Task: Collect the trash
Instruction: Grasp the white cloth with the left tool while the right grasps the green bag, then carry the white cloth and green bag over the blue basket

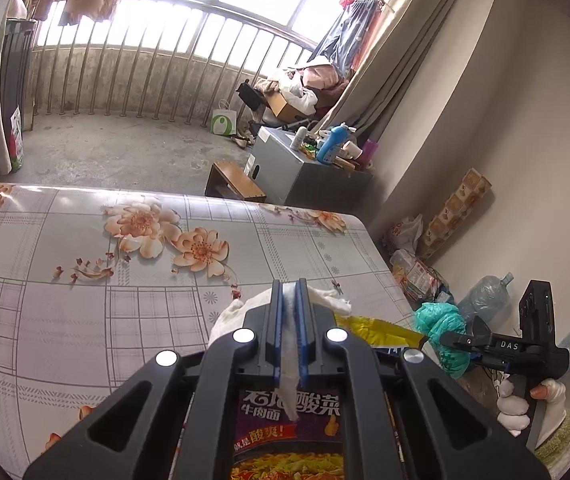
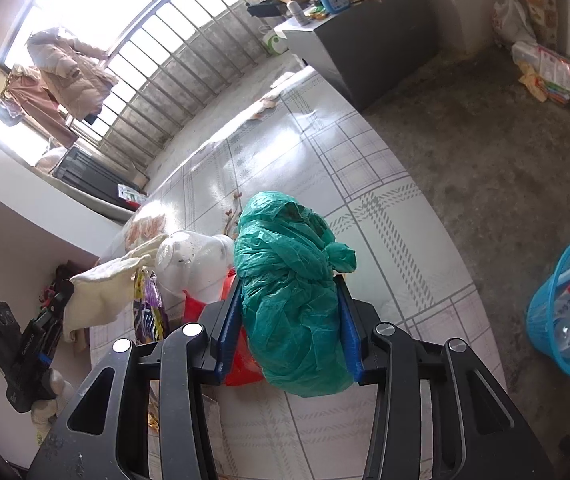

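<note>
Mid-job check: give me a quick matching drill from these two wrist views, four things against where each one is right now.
Things:
1. white tissue
2. green plastic bag
3. blue basket
4. blue bottle

Places:
A. on the floor beside the table, trash inside
B. pinched in the left tool
C. on the grey cabinet near the curtain
D. clamped between the pads of the right tool

Pairs: 1-B, 2-D, 3-A, 4-C
</note>
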Demonstrator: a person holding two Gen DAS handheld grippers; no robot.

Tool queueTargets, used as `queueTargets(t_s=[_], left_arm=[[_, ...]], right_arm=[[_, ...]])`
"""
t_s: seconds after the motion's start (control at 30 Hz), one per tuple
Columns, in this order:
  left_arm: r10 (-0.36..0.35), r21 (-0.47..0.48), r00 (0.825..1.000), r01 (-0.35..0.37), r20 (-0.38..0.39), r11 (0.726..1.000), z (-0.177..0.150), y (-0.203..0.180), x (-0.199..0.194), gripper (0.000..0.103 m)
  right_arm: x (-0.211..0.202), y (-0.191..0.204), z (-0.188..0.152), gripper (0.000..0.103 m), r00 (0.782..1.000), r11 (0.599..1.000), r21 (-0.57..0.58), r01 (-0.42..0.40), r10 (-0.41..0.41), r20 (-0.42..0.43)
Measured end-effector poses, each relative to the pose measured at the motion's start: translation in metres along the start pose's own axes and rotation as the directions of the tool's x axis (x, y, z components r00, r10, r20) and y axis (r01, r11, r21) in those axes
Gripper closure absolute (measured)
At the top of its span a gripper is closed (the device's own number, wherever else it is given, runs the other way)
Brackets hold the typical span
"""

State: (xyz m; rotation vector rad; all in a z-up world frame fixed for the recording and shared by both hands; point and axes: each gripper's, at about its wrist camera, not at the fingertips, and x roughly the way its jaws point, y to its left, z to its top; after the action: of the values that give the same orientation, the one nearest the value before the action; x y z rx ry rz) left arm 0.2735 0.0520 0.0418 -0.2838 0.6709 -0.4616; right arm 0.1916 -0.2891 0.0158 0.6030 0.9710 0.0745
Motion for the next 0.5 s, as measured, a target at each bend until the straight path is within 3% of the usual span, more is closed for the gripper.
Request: queueTargets(t_s=[0.33, 0.5], left_arm=[[-0.054, 0.035, 0.986, 0.049, 0.159, 0.998, 0.024, -0.011, -0.053, 0.097], [-0.081, 0.068, 0.977, 0.069, 0.197, 0.995, 0.032, -0.024, -0.076, 0.097]], right_arm=[[-0.021, 0.001, -0.007, 0.063, 0.999, 1.000, 0.005, 0.001, -0.001, 0.050], [-0.034, -0.001, -0.011, 0.063, 0.996, 1.000, 0.020, -0.023, 0.021, 0.085]])
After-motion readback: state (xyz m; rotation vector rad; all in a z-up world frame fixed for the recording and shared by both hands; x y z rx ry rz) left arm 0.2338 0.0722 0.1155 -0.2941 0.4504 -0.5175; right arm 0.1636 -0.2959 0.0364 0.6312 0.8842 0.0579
